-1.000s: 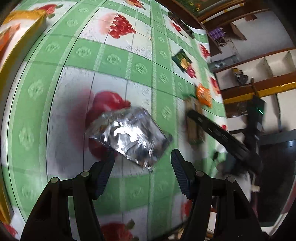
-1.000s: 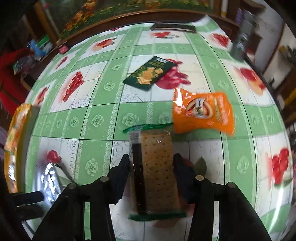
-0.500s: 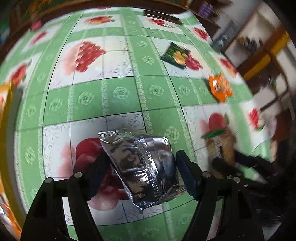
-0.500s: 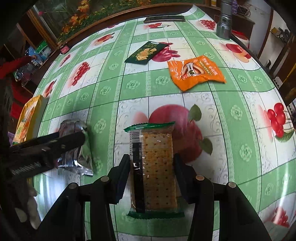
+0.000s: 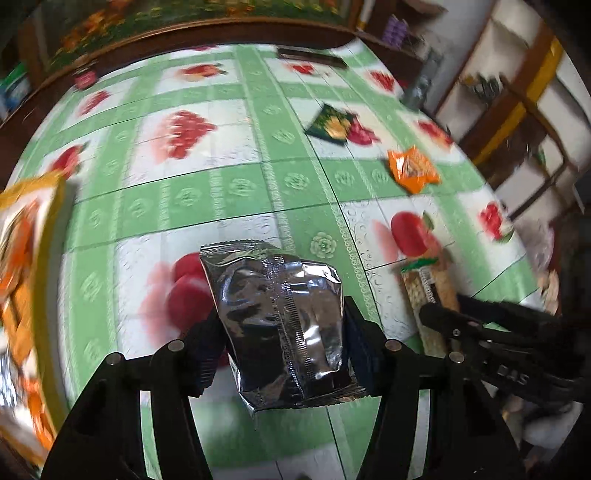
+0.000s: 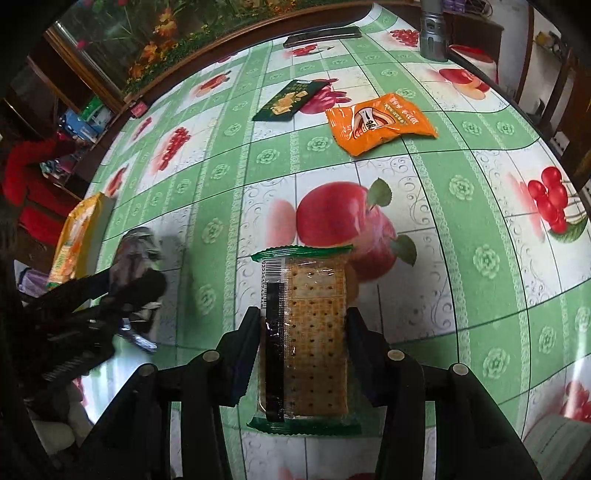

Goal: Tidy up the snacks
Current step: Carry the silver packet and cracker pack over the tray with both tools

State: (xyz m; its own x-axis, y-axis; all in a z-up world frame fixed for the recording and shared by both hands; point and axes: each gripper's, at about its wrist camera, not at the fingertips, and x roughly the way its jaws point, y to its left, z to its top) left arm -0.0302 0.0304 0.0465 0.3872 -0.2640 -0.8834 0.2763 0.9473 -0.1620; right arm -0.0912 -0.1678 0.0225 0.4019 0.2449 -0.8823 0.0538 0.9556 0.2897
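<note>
The tabletop (image 6: 480, 206), lying under a green-and-white checked cloth printed with fruit, is carrying everything. At its left edge a yellow-orange box (image 6: 74, 240) is standing on edge; in the left view it is showing as a blurred yellow box (image 5: 26, 258).

The left tongs (image 5: 280, 328) are gripping a silver bag (image 5: 277, 325) by its two sides, their jaws having just been closing onto it. The bag is sitting over the near-left part of the tabletop, close to the box; whether it is touching the cloth cannot be told. From the right view the same tongs (image 6: 147, 288) and bag (image 6: 138, 243) are showing near the left edge.

The right tongs (image 6: 301, 328) are pressing on both long sides of a cracker pack (image 6: 314, 339), a clear wrapper with green ends and a black strip, placed near the front edge in the middle, just in front of a printed apple. In the left view that pack (image 5: 430, 295) is sitting to the right of the silver bag, with the right tongs (image 5: 443, 321) on it.

Further back, towards the far right, an orange packet (image 6: 380, 123) is lying flat, and just beyond it a dark green packet (image 6: 291, 99). A black bar (image 6: 321, 35) is resting along the far edge, with a grey cylinder (image 6: 432, 33) standing at the far right corner.
</note>
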